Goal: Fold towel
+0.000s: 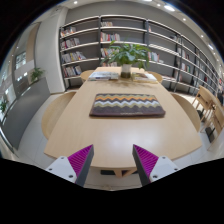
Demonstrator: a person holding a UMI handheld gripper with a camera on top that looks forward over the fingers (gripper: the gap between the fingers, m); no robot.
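Observation:
A towel (pixel 127 105) with a grey, dark and pale zigzag pattern lies flat on a light wooden table (pixel 80 125), well beyond my fingers. My gripper (pixel 113 164) is open and empty, held above the table's near edge. Both purple pads (pixel 81 158) show, with a wide gap between them and nothing in it.
A potted green plant (pixel 129 55) stands on the table's far end behind the towel. Bookshelves (pixel 90 40) line the back wall. Chairs (pixel 210 100) stand at the right. A glass wall and aisle (pixel 25 95) run along the left.

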